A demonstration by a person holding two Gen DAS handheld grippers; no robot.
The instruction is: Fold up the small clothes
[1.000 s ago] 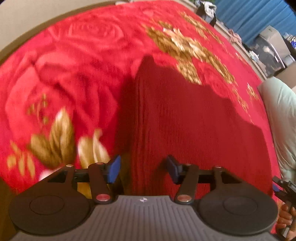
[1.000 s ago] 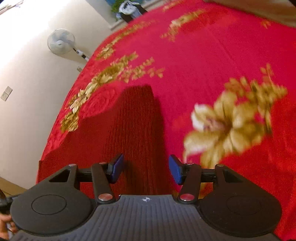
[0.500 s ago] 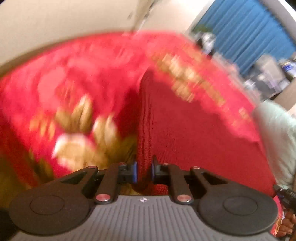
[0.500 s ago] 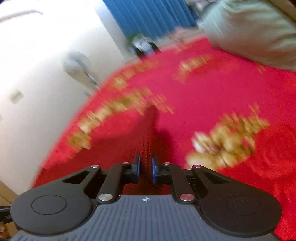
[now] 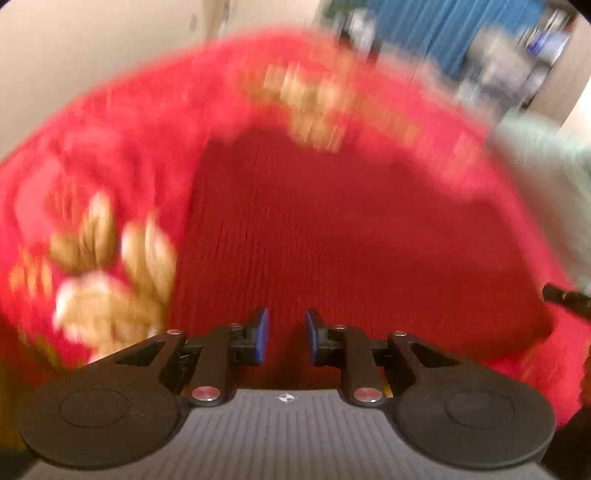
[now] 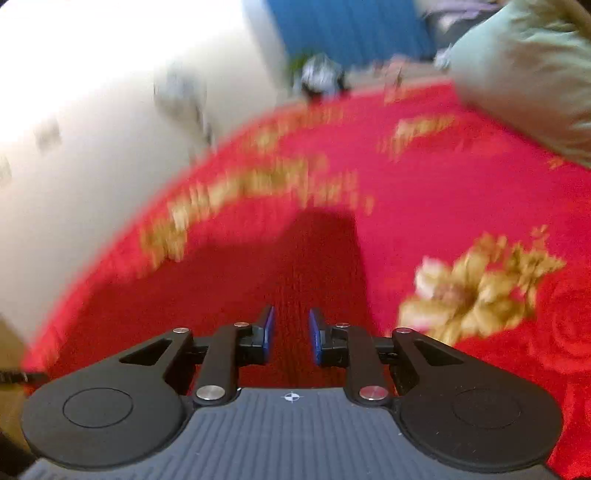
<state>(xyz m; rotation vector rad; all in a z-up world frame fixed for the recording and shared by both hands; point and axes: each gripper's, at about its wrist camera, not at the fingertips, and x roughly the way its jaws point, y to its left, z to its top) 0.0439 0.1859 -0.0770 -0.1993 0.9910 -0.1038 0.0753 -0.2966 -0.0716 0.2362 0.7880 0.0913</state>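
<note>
1. Left wrist cam: sits behind the left gripper [image 5: 286,335], low and close over the dark red knit garment [image 5: 332,236], facing fwd along it toward the blue curtain [image 5: 443,33].
2. Right wrist cam: behind the right gripper [image 6: 291,335], same low angle over the garment [image 6: 303,266], facing the curtain [image 6: 351,26] and white wall [image 6: 92,110].
3. Shared: garment, red floral blanket [image 5: 129,122] around it, curtain, pale green pillow [image 6: 524,74] to the garment's right. Both blurred.

- One dark red knitted garment [image 5: 314,229] [image 6: 295,266].
- One red floral blanket [image 5: 122,155] [image 6: 461,192].
- Two grippers: left gripper [image 5: 286,336], right gripper [image 6: 291,334].
- One pale green cushion [image 6: 528,74] [image 5: 554,177].
- One blue curtain [image 6: 347,26] [image 5: 443,29].
</note>
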